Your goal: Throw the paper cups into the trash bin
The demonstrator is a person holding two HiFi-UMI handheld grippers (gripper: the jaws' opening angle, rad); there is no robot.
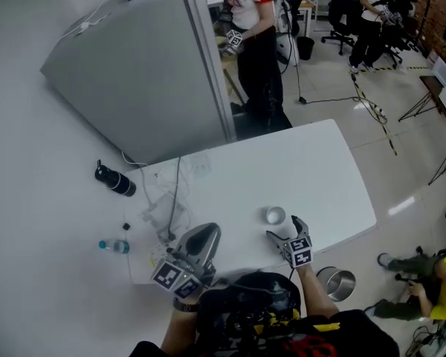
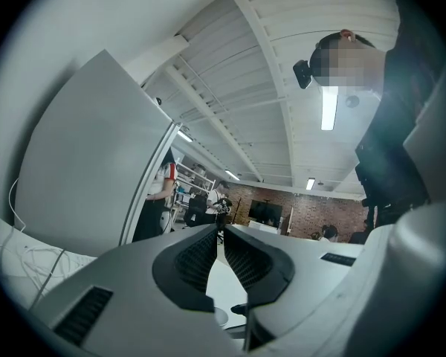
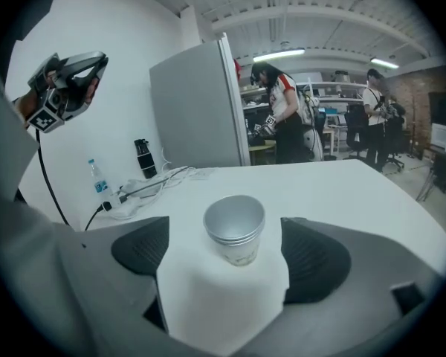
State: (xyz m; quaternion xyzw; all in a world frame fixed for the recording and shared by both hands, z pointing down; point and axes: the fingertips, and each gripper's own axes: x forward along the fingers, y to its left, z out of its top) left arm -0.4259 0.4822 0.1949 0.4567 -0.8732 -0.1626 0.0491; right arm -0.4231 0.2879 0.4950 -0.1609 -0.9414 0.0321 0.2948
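Note:
A short stack of paper cups stands upright near the front edge of the white table. In the right gripper view the cups sit between the wide-open jaws of my right gripper, and neither pad touches them. In the head view the right gripper is just behind the cups. My left gripper is raised over the table's front left, pointing upward. Its jaws are shut with nothing in them. A round metal trash bin stands on the floor below the table's front right edge.
A tangle of white cables and a power strip lies on the table's left end. A black bottle and a small water bottle stand left of it. A tall grey cabinet is behind the table, with people standing beyond it.

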